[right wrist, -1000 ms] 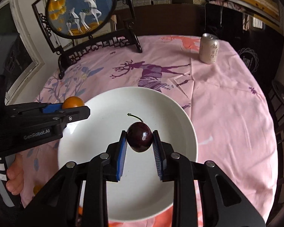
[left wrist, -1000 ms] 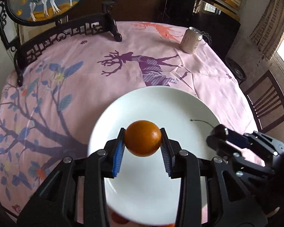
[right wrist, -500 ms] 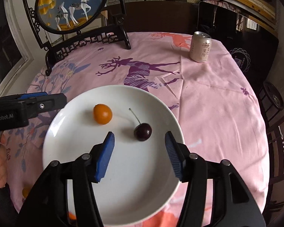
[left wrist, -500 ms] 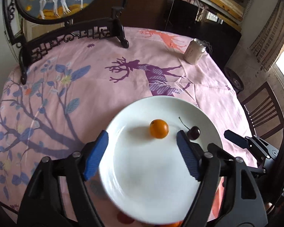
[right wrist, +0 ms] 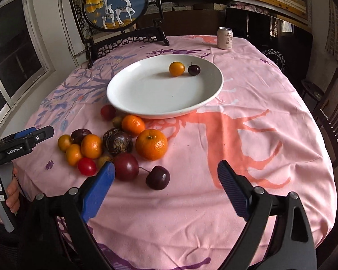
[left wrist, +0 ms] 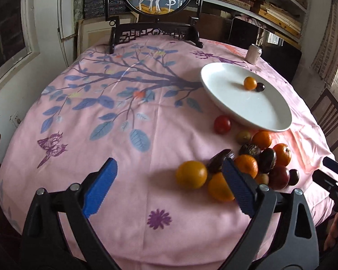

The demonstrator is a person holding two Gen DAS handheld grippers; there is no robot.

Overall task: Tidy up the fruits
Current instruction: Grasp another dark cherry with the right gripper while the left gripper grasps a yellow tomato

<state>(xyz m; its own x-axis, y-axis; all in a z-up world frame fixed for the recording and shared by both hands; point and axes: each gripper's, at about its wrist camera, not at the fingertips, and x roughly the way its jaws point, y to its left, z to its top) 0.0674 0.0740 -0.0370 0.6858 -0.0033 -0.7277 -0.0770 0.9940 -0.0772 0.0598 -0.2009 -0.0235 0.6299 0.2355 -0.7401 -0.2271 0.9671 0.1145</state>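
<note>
Both claws released, jaws have just been opening wide, nothing between them. Left claw (left wrist: pixel 169 189) hangs over bare pink cloth of the counter (left wrist: pixel 124 135), fruit pile at its 2 o'clock; its right pad overlaps the pile in view, contact cannot be told. Right claw (right wrist: pixel 166 189) hangs over the cloth with a dark cherry (right wrist: pixel 157 177) just ahead at 12 o'clock, not touching the pads. White plate (right wrist: pixel 146 103) sits past the pile, carrying a small orange fruit (right wrist: pixel 176 68) and a dark cherry on plate (right wrist: pixel 194 70) side by side near its far rim, about touching. Loose pile (right wrist: pixel 115 141) at the plate's 7 o'clock: mandarins, red tomatoes, dark plums, brown round fruits. Drink can (right wrist: pixel 225 38) upright at far edge, 1 o'clock from plate. Framed deer screen (right wrist: pixel 115 6) at 11 o'clock. A hand (right wrist: pixel 10 193) grips the left handle.
</note>
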